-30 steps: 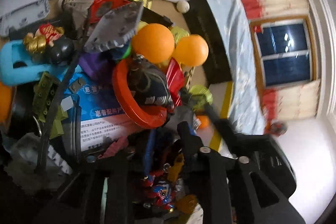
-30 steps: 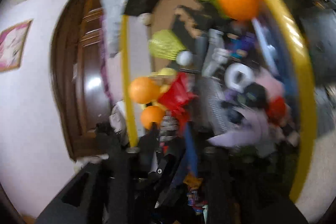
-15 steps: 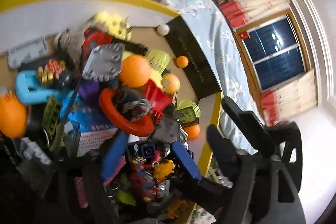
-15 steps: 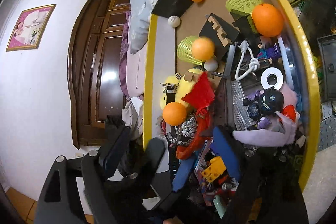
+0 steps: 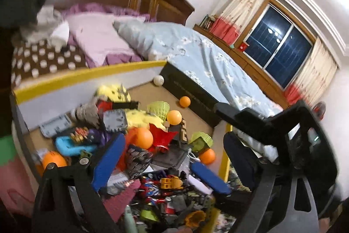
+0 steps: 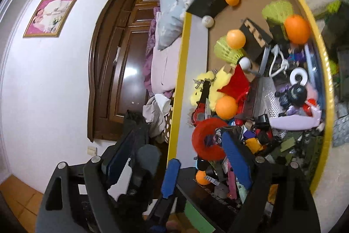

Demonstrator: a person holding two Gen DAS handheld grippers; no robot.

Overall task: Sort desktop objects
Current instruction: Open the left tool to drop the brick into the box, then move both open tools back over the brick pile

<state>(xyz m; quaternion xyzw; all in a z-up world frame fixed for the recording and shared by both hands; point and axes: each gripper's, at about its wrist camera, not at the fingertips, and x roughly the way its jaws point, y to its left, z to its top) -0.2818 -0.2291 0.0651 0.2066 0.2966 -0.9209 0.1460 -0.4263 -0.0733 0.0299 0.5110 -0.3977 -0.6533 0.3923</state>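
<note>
A yellow-rimmed tray [image 5: 87,74] holds a heap of toys: orange balls [image 5: 142,138], a red cloth piece [image 5: 162,138], a yellow plush [image 5: 113,92], a blue handle-shaped toy [image 5: 72,145] and small figures [image 5: 152,189]. My left gripper [image 5: 159,169] is open above the heap's near side, holding nothing. The right gripper shows at the right of that view [image 5: 272,156]. In the right wrist view, my right gripper [image 6: 202,158] is open over the tray's left edge [image 6: 182,71], near a red ring [image 6: 207,141] and an orange ball [image 6: 225,107].
A bed with a light blue quilt [image 5: 207,58] and pink pillows [image 5: 96,36] lies behind the tray. A black box [image 5: 192,93] lies along the tray's far side. A dark wooden door [image 6: 122,71] and a window [image 5: 279,47] are in the background.
Both grippers have pulled back and up from the heap. The left view now tilts up to show the bed and headboard. Both stay open and empty.
</note>
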